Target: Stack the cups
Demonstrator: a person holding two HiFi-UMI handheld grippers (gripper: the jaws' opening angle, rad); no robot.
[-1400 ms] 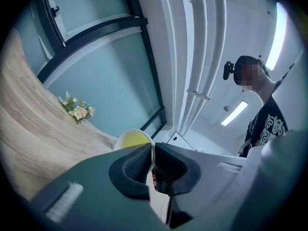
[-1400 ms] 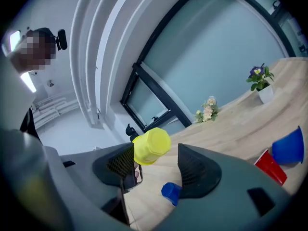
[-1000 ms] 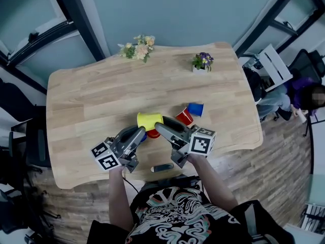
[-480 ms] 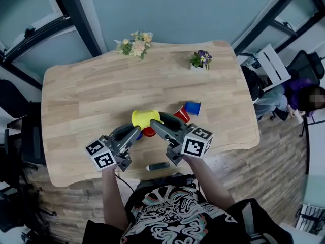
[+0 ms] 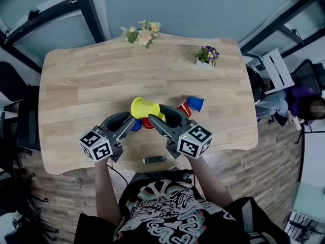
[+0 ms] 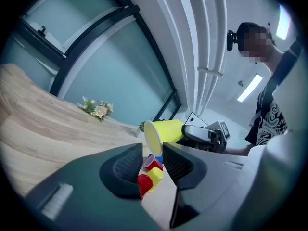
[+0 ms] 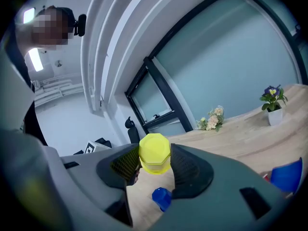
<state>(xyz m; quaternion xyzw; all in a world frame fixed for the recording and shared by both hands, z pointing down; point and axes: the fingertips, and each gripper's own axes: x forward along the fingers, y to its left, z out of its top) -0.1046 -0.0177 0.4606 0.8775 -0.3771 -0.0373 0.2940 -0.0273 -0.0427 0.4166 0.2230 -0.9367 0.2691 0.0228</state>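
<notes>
The yellow cup point(image 5: 142, 107) was bright against the pale, wood-grained worktop point(image 5: 76, 85). One red cup point(image 5: 184, 108) sat by a blue cup point(image 5: 195, 103). The left gripper point(image 5: 131, 122) and right gripper point(image 5: 158, 117) were dark grey, with black-and-white square markers. The shirt point(image 5: 162, 212) was black with white and red swirls.

I see a pale wooden table point(image 5: 91, 85) with a wavy outline on a wood-plank floor point(image 5: 274, 166). At its far edge lies a small bouquet point(image 5: 142, 33) of cream and yellow flowers. To the right of that stands a little white pot with purple flowers point(image 5: 206, 55). Near the front edge, a slim dark object point(image 5: 154, 159) lies flat; I cannot tell what it is. Beyond the table's right end a person in purple point(image 5: 299, 93) sits, with a white slatted thing point(image 5: 277, 67) just beside them. Dark chairs point(image 5: 20, 126) stand off the left end. Black window frames point(image 5: 81, 4) cross the teal glass behind.
</notes>
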